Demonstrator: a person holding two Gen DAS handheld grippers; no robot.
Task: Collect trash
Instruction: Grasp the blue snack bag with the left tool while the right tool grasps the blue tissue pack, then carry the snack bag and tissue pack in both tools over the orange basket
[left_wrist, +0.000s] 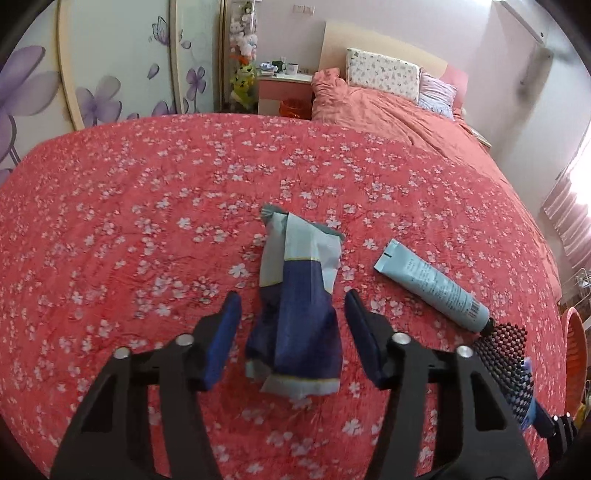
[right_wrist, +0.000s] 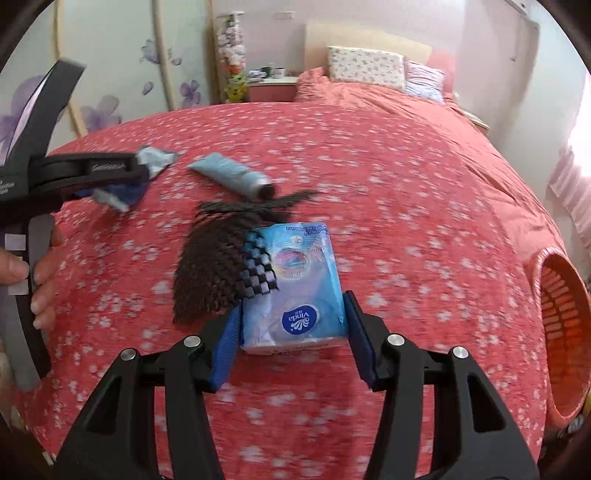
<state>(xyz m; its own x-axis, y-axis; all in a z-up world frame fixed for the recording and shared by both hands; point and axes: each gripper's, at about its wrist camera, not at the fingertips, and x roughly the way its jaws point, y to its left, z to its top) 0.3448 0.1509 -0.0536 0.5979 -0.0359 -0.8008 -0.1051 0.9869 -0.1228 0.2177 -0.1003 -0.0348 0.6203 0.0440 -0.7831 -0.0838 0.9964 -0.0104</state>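
A crumpled blue and pale grey wrapper (left_wrist: 295, 295) lies on the red flowered bedspread (left_wrist: 129, 221). My left gripper (left_wrist: 293, 306) is open around it, with a gap on each side between the wrapper and the blue pads. My right gripper (right_wrist: 293, 314) is shut on a light blue tissue pack (right_wrist: 299, 280), both pads pressing its sides. A black woven mesh piece (right_wrist: 218, 258) lies against the pack's left side. A pale blue tube (left_wrist: 432, 286) with a dark cap rests to the right of the wrapper. In the right wrist view the left gripper (right_wrist: 140, 173) sits over the wrapper (right_wrist: 157, 158).
An orange slatted basket (right_wrist: 561, 325) stands off the bed's right edge. A person's hand (right_wrist: 40, 280) holds the left gripper's handle. Pillows (left_wrist: 384, 72) and a rumpled quilt lie at the bed's head, and a nightstand (left_wrist: 284, 90) with mugs is beyond.
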